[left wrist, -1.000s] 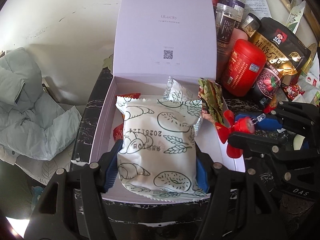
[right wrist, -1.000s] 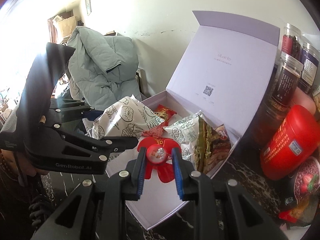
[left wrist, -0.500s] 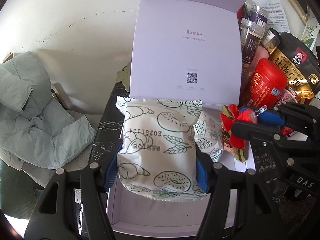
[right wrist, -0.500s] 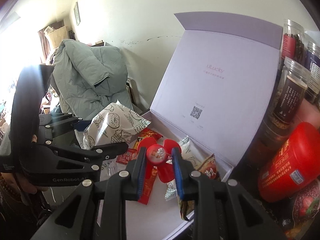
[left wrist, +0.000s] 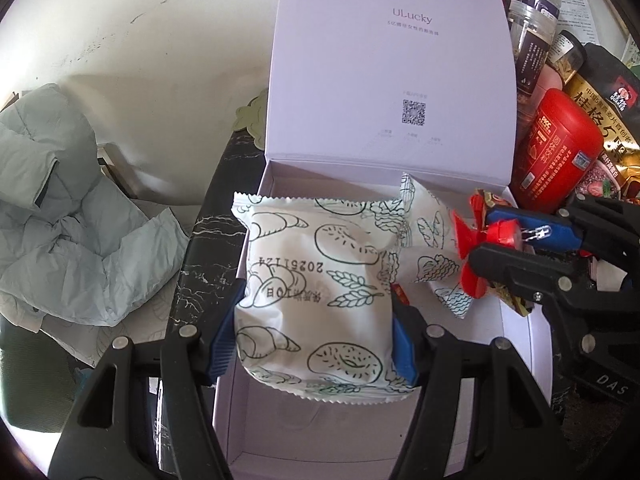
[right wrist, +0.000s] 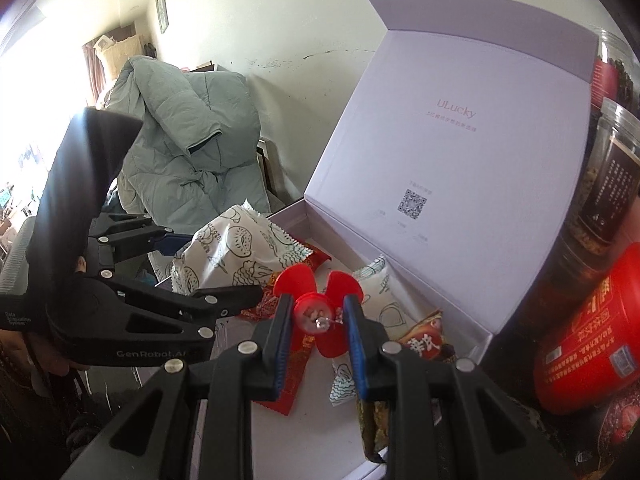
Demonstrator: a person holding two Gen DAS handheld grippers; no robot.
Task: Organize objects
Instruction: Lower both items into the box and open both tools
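Over the last second both hands have carried their loads further in over the open box [left wrist: 256,184], and the view of it has shifted so that its upright lid [left wrist: 392,64] now fills the background. The left tool [left wrist: 316,332] pinches the white pastry packet [left wrist: 316,292] by its two side edges, holding it above the box's left half, clear of the floor. The right tool [right wrist: 318,320], pressed tight on the hub of a small red toy fan [right wrist: 316,312], hangs over the box's right half, above a second white packet [right wrist: 376,292] and some red wrappers [right wrist: 296,360] lying on the box floor. Beside the box, on the dark marbled bench [left wrist: 200,252], stands a red canister [left wrist: 556,152]. My reading: with both items now inside the box's outline, what is left is to lower and release them; the packet has the barer corner to settle in
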